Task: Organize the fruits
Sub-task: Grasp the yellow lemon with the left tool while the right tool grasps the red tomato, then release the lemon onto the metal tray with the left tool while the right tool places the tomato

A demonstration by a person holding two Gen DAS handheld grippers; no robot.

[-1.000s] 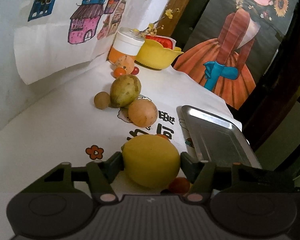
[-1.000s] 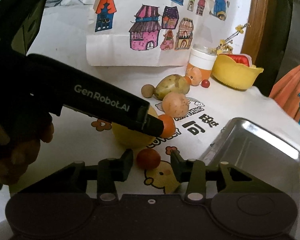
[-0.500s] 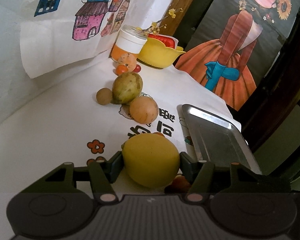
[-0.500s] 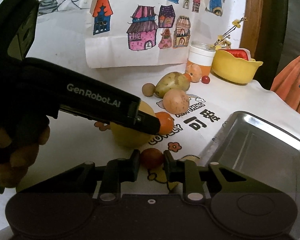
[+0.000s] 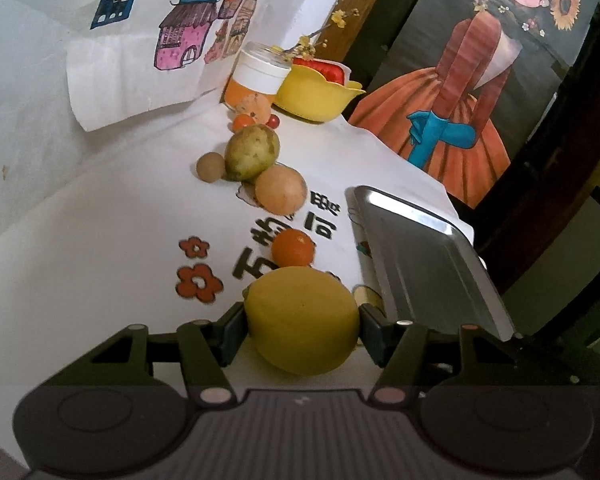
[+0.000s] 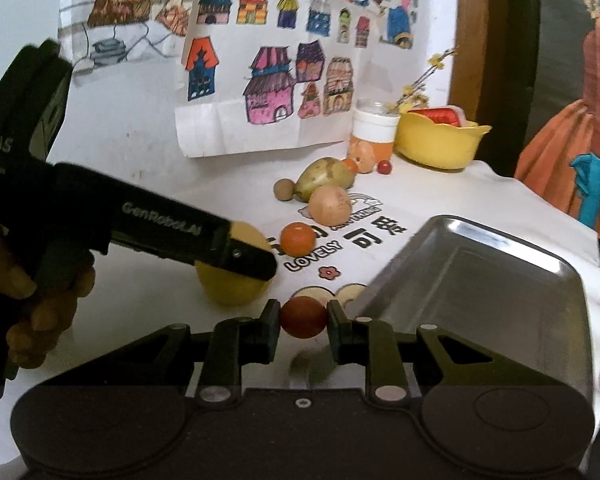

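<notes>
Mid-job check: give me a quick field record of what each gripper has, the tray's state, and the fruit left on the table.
left gripper: shut on yellow lemon
right gripper: shut on small red fruit
metal tray: nothing visible in it
loose fruit on tablecloth: small orange, tan round fruit, green-yellow fruit, small brown ball

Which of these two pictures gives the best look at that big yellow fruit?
The left wrist view: the yellow fruit fills the middle, clamped between the left gripper fingers, its whole front visible. In the right wrist view the same fruit sits off to the side, partly hidden behind a black finger.
</notes>
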